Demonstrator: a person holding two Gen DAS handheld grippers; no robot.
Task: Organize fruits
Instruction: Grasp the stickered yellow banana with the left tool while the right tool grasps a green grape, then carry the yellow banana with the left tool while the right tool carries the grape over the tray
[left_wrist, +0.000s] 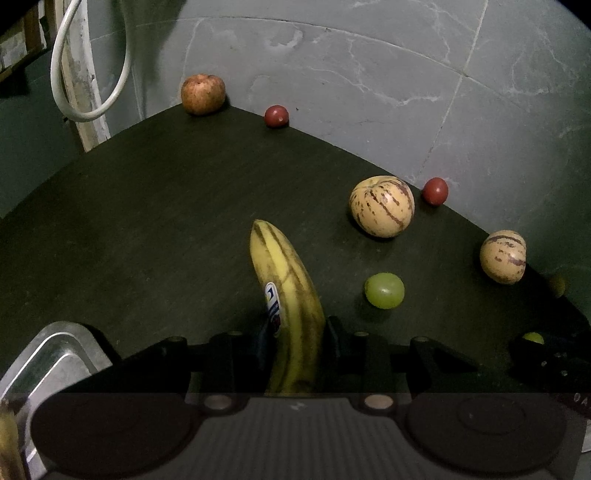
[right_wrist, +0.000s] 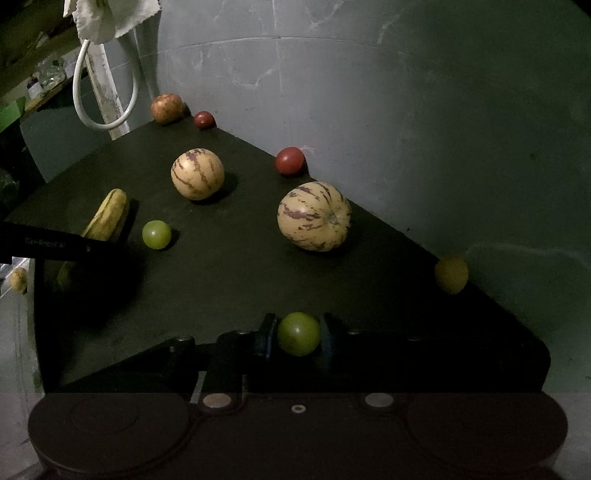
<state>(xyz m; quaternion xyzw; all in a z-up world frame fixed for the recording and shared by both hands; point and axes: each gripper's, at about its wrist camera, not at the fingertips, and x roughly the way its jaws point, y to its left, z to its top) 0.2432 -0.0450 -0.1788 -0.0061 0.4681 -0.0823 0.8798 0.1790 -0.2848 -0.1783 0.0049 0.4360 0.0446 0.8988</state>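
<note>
A yellow banana (left_wrist: 284, 295) with brown streaks and a sticker lies on the dark table (left_wrist: 147, 221). My left gripper (left_wrist: 297, 332) is shut on its near half, with a pad against each side. In the right wrist view, a small round green fruit (right_wrist: 298, 333) sits between the pads of my right gripper (right_wrist: 298, 334), which is shut on it near the table's front edge. The banana (right_wrist: 107, 216) also shows at the left of that view, partly behind the left gripper's black body (right_wrist: 55, 243).
Two striped pale melons (right_wrist: 197, 173) (right_wrist: 314, 216), another green fruit (right_wrist: 156, 234), two red fruits (right_wrist: 290, 160) (right_wrist: 204, 120), an apple (right_wrist: 166, 108) and a yellow fruit (right_wrist: 451, 274) lie on the table. A metal tray (left_wrist: 55, 362) stands at the near left. A white cable (left_wrist: 88, 74) hangs behind.
</note>
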